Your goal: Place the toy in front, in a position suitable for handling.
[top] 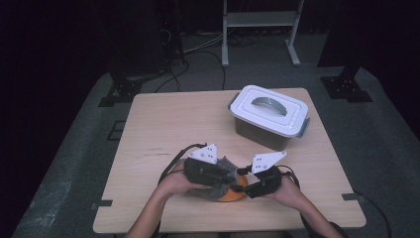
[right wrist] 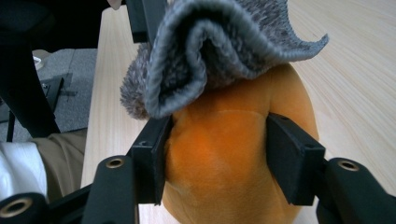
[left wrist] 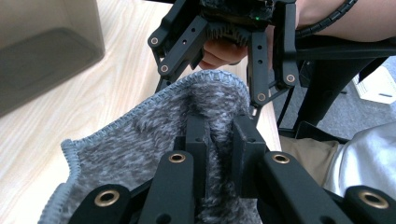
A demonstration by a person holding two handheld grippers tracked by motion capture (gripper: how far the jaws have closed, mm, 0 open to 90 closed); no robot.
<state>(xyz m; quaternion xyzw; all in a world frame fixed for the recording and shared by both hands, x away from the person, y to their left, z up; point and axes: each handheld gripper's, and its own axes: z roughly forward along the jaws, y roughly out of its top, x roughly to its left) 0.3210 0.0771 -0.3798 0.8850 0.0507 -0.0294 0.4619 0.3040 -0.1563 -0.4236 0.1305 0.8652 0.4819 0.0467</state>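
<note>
a grey fleece cloth (left wrist: 154,140) is pinched in the nearly closed left claw (left wrist: 223,140) and is draped over an orange plush toy (right wrist: 224,154), low in the middle of the high view on the wooden surface (top: 148,124). the toy is clamped between the half-open pads of the right claw (right wrist: 217,158). a lidded plastic storage box (top: 270,115) is seen at the upper right, well apart.
</note>
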